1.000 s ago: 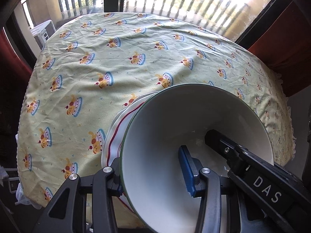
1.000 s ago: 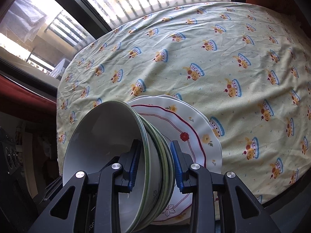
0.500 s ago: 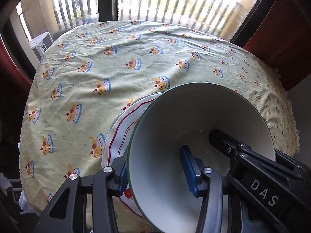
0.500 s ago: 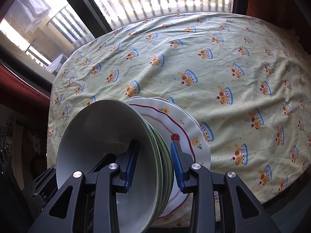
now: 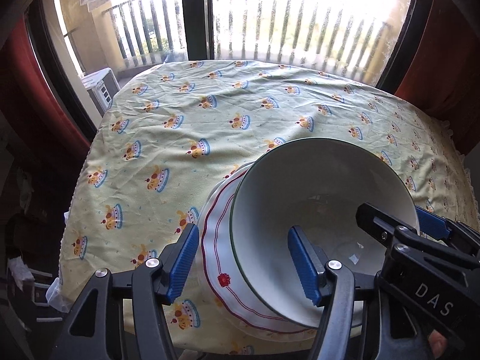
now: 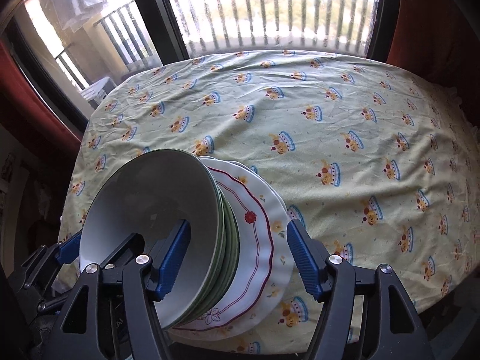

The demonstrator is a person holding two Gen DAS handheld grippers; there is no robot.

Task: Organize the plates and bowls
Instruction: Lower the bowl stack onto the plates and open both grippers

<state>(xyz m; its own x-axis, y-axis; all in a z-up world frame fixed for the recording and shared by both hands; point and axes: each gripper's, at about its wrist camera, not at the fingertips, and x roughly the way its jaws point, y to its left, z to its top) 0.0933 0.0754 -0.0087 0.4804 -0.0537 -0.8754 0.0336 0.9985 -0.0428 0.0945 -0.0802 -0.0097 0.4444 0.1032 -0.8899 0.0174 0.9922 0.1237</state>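
A stack of white bowls with green rims [image 5: 318, 186] [image 6: 156, 198] rests on white scalloped plates with a red line [image 5: 219, 258] [image 6: 258, 228] near the table's front edge. My left gripper [image 5: 243, 264] is open, its jaws straddle the stack's left rim without touching it. My right gripper [image 6: 237, 258] is open too, one finger inside the top bowl and one outside the plates. Each gripper shows in the other's view.
The round table wears a pale yellow tablecloth [image 5: 228, 120] [image 6: 345, 126] with printed crowns. Behind it stand a window with balcony railings [image 5: 300, 30] and red curtains [image 5: 435, 69] on both sides.
Both grippers have opened and let go of the stack's rims. Both have pulled back and up, so more of the table and window shows.
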